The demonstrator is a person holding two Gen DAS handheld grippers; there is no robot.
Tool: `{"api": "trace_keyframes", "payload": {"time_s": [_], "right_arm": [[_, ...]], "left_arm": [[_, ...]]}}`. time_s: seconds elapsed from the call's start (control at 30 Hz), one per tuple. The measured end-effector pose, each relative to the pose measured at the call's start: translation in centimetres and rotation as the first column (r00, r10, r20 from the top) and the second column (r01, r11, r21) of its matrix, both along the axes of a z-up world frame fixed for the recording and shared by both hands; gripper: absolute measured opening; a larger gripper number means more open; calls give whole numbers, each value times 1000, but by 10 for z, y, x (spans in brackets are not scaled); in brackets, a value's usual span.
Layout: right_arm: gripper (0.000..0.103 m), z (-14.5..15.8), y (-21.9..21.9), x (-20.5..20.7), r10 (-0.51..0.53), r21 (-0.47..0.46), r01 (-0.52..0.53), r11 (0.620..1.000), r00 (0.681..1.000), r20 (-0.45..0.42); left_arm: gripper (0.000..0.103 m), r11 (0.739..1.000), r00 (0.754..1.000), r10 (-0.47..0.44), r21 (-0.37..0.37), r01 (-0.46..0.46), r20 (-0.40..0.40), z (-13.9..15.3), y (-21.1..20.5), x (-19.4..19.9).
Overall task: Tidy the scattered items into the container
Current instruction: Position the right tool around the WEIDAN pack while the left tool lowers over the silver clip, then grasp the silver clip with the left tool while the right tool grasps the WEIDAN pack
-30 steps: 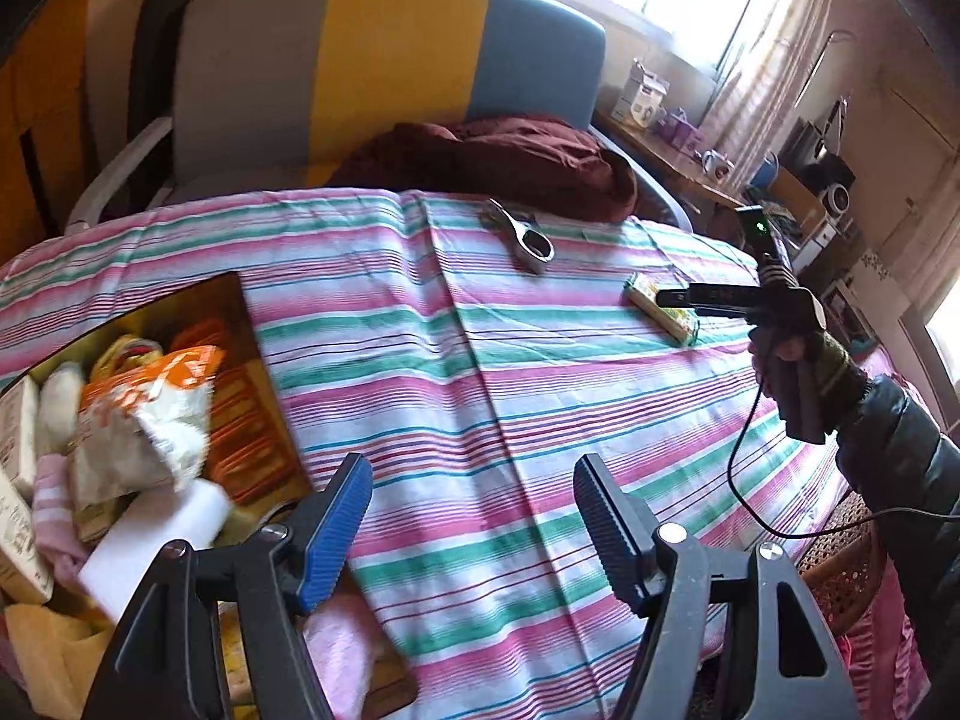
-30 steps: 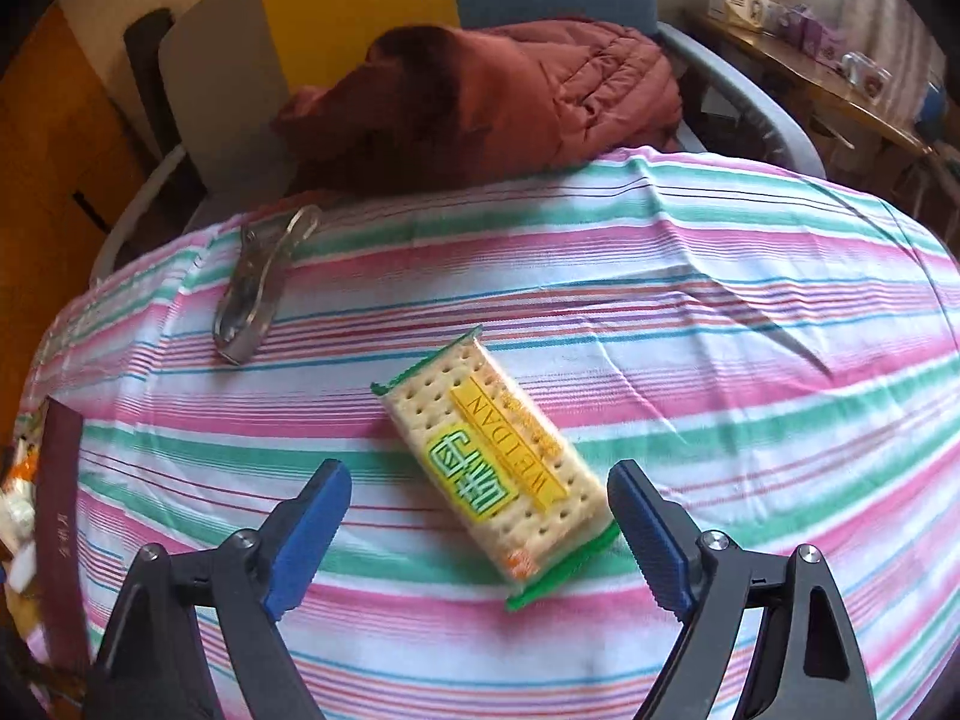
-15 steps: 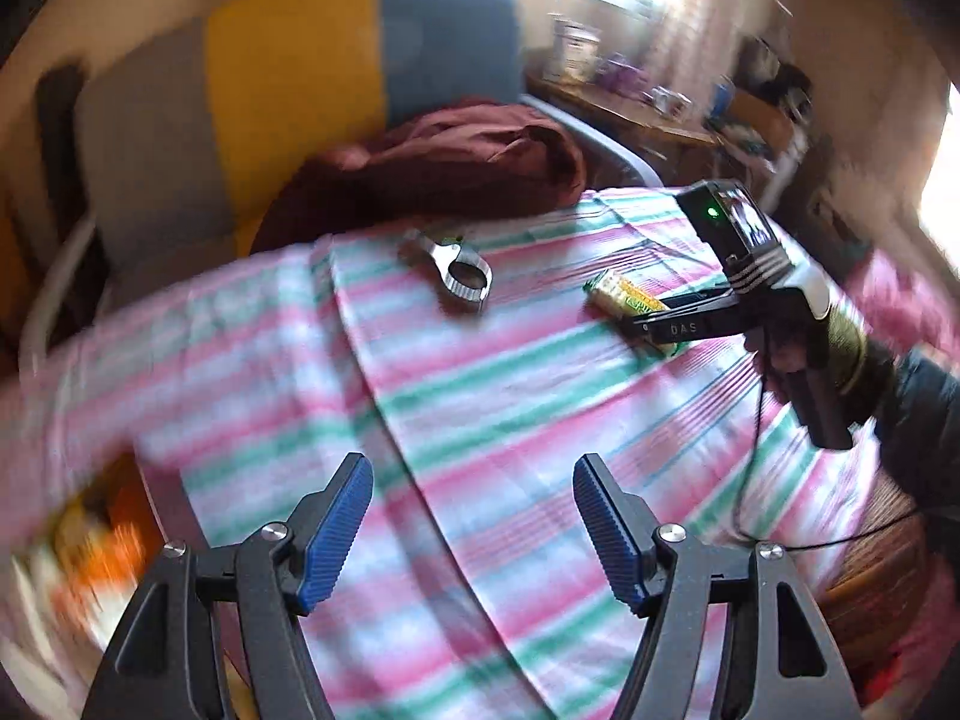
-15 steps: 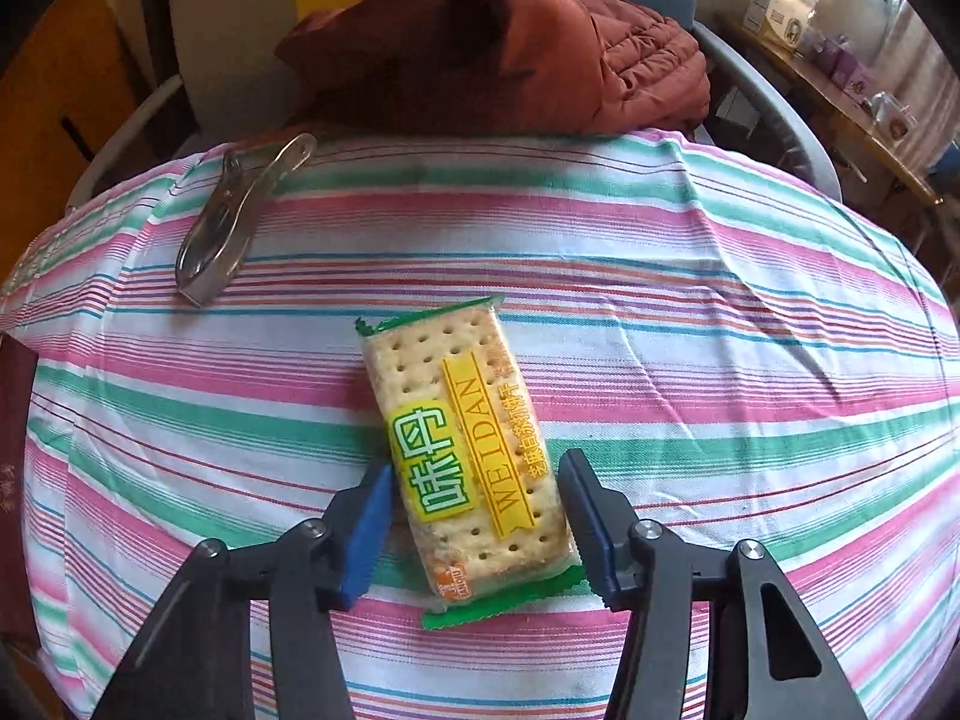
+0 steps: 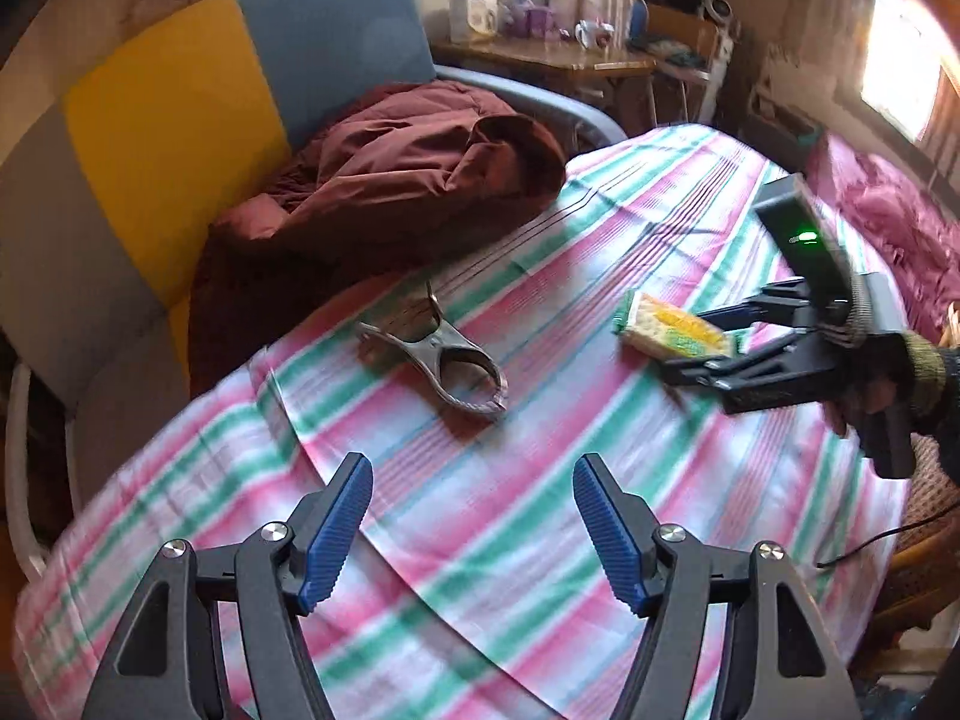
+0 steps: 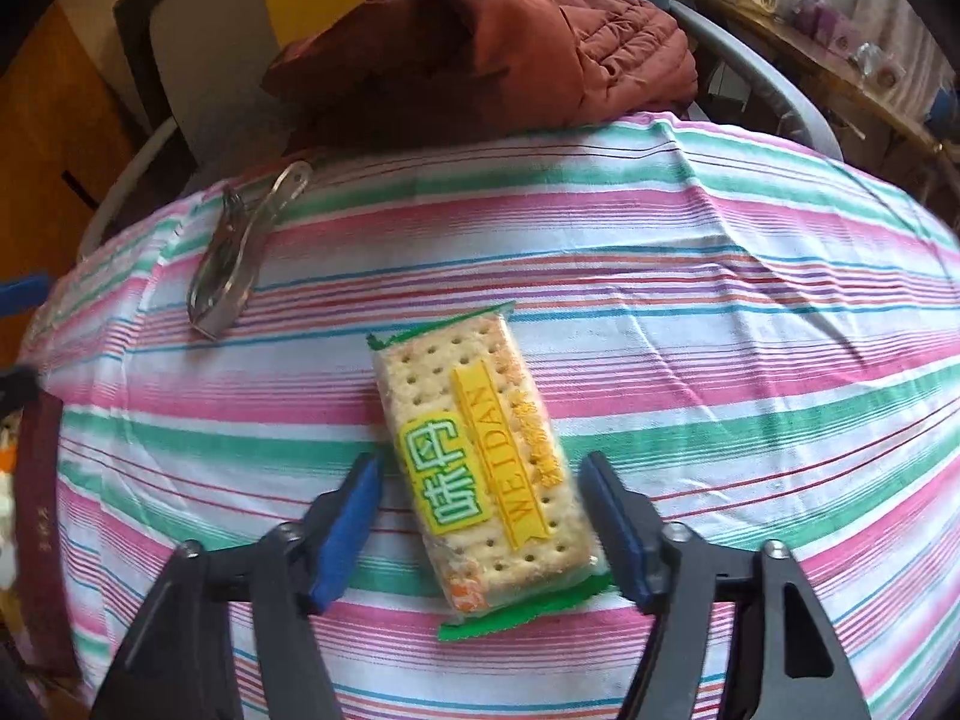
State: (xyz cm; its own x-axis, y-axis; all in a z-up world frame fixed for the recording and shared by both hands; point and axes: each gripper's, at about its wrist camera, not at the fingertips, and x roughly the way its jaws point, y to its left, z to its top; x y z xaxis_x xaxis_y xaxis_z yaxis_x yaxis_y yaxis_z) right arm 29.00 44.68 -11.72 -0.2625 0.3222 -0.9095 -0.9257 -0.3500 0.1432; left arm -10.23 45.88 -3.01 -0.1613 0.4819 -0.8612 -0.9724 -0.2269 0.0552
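Note:
A cracker packet [image 6: 480, 462], yellow and green, lies on the striped tablecloth [image 6: 750, 312]. My right gripper [image 6: 480, 516] is shut on its near half, one blue pad on each long side. The left wrist view shows the same packet [image 5: 672, 333] between the right gripper's [image 5: 720, 339] fingers. A metal clip [image 5: 438, 360] lies mid-table, just ahead of my left gripper [image 5: 474, 528], which hovers open and holds nothing. The clip [image 6: 240, 252] sits far left in the right wrist view. The container's dark red wall [image 6: 36, 528] shows at that view's left edge.
A maroon jacket [image 5: 384, 180] is heaped on the yellow, grey and blue chair [image 5: 174, 120] behind the table. A cluttered wooden side table [image 5: 540, 54] stands at the back. A black cable [image 5: 870, 540] hangs off the table's right side.
My left gripper swung right, away from the container, and now faces the clip. The right gripper's fingers went from wide open to closed around the cracker packet.

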Motion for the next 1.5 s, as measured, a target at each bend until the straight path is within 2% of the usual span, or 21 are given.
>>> {"api": "trace_keyframes", "payload": {"time_s": [0.17, 0.33, 0.5, 0.7, 0.8, 0.83, 0.9, 0.97, 1.0, 1.03, 1.17, 1.27, 1.37, 1.43, 1.5], "right_arm": [[76, -2, 1, -15, 45, -5, -44, 999, 996, 75], [76, -2, 1, -17, 49, -17, -48, 999, 996, 81], [76, -2, 2, -18, 52, -22, -51, 998, 995, 85], [76, -2, 5, -22, 54, -25, -52, 998, 995, 90], [76, -1, 4, -22, 54, -24, -52, 998, 994, 90], [76, -2, 4, -22, 56, -24, -54, 998, 994, 91], [73, -1, 3, -22, 59, -19, -57, 998, 994, 97], [65, 0, 3, -23, 62, -1, -62, 998, 992, 111], [56, 1, 3, -22, 64, 10, -65, 998, 991, 116], [52, 2, 3, -22, 65, 14, -67, 998, 991, 117], [51, 3, 3, -24, 92, 26, -96, 995, 988, 123], [50, 3, 4, -22, 93, 27, -96, 995, 990, 105], [50, 6, 3, -22, 120, 24, -122, 992, 991, 50], [50, 8, -2, -30, 175, 14, -176, 984, 984, 3], [50, 7, -9, -39, 231, 4, -231, 973, 973, -6]], "left_arm": [[68, 990, 986, -136, -49, 131, -96, -6, 31, -7], [56, 959, 946, -271, -135, 250, -176, -24, 61, -6], [52, 926, 917, -357, -200, 322, -179, -42, 79, -12], [49, 892, 899, -417, -252, 376, -132, -61, 94, -21], [41, 877, 888, -441, -275, 395, -131, -70, 101, -20], [35, 876, 895, -434, -281, 392, -103, -74, 105, -21], [31, 885, 908, -413, -270, 380, -74, -78, 107, -22], [28, 897, 919, -389, -255, 362, -62, -77, 105, -23], [28, 905, 927, -371, -247, 347, -55, -77, 104, -25], [27, 913, 936, -349, -241, 328, -48, -77, 102, -26], [26, 943, 966, -258, -223, 248, -13, -76, 91, -26], [27, 966, 987, -142, -208, 155, 75, -76, 82, -34], [26, 974, 993, -108, -195, 114, 44, -74, 65, -23], [26, 979, 995, -93, -178, 98, 37, -74, 50, -12], [26, 985, 997, -62, -160, 69, 46, -73, 34, -4]]}}
